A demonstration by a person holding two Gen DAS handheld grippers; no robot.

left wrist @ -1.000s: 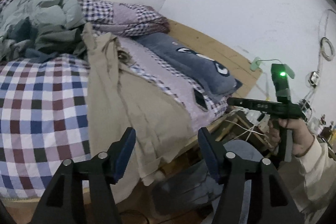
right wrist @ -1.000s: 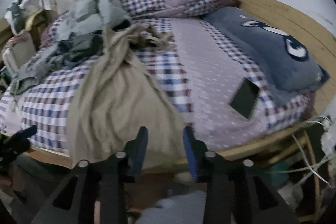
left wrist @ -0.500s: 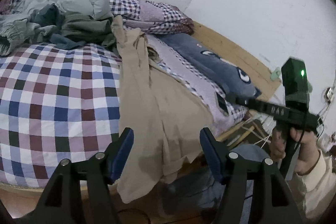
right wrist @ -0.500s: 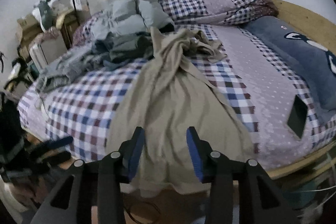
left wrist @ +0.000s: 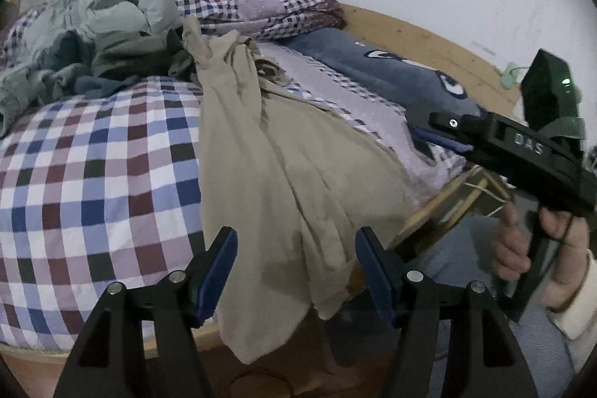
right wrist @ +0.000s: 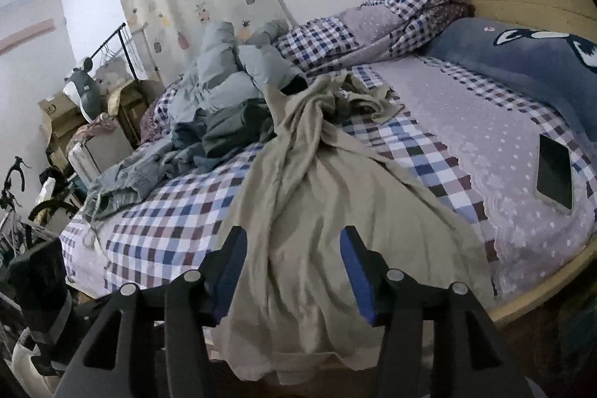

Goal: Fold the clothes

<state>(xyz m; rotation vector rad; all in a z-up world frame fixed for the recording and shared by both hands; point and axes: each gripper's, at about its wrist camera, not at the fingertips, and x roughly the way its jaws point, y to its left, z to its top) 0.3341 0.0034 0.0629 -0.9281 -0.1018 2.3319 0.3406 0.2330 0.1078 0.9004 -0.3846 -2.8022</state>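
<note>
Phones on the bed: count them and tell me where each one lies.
1. A dark phone lies flat on the lilac dotted sheet, right of the beige garment. Others may hide under the clothes pile.

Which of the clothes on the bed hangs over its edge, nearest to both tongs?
The beige garment: it alone drapes over the bed's edge, just ahead of both tongs. The grey-green clothes lie heaped farther back.

Wooden-framed bed [right wrist: 541,301] is carrying a checked sheet [right wrist: 171,222]; beige garment [right wrist: 317,211], clothes pile [right wrist: 224,99], grey pillow [right wrist: 522,62], phone [right wrist: 555,177] are lying on it.
</note>
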